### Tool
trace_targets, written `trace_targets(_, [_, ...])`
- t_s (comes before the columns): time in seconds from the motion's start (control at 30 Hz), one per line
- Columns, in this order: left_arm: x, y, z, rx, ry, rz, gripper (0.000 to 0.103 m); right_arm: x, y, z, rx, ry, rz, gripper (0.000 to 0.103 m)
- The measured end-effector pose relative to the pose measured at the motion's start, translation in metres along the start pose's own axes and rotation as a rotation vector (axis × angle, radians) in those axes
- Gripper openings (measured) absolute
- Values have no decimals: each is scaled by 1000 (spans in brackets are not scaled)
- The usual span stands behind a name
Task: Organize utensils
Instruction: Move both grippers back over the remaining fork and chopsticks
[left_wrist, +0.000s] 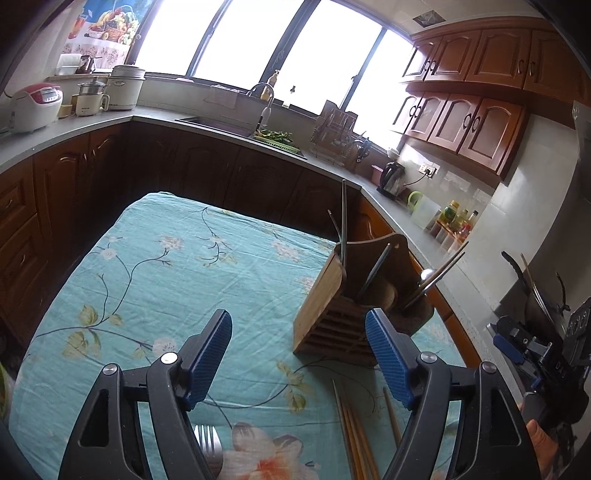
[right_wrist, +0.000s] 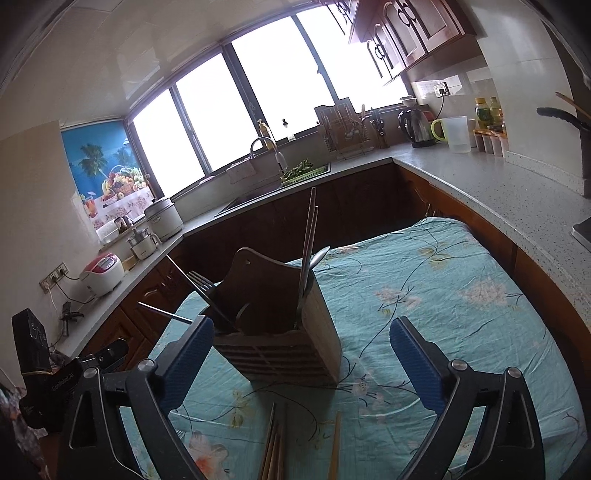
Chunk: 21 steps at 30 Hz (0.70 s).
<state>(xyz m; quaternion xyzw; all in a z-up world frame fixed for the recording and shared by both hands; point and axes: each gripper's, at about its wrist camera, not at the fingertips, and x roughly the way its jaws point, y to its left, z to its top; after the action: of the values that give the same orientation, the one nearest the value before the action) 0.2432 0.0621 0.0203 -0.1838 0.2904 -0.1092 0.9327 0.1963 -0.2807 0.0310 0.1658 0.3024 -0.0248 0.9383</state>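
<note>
A wooden utensil holder (left_wrist: 325, 314) (right_wrist: 291, 332) stands on the teal flowered tablecloth (left_wrist: 166, 280) (right_wrist: 424, 295). Dark chopsticks, a fork (right_wrist: 201, 280) and a spoon (right_wrist: 317, 256) stick out of it. Loose wooden chopsticks (left_wrist: 354, 435) (right_wrist: 273, 450) lie on the cloth near the front edge. A metal fork (left_wrist: 208, 446) lies behind my left gripper's left finger. My left gripper (left_wrist: 299, 325) is open with nothing between its blue pads (left_wrist: 207, 354). My right gripper (right_wrist: 301, 332) is open, nothing held, with the holder ahead between its fingers. The right gripper (left_wrist: 532, 350) also shows at the left wrist view's right edge.
A grey counter (left_wrist: 92, 125) (right_wrist: 480, 177) wraps around the table on brown cabinets. On it stand rice cookers (left_wrist: 35, 107), a sink with greens (right_wrist: 301, 170), a dish rack (left_wrist: 332, 136), a kettle (right_wrist: 415, 127) and bottles (right_wrist: 487, 114).
</note>
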Motion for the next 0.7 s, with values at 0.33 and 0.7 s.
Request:
trace_targets(0.33, [-38,-7,-21,9,34,22,77,-19,9,-40,-66,135,-96,103])
trace_targets(0.7, [-56,-3,-49,-10,119,42,79,-38,3,-80,-34,204,-47,103])
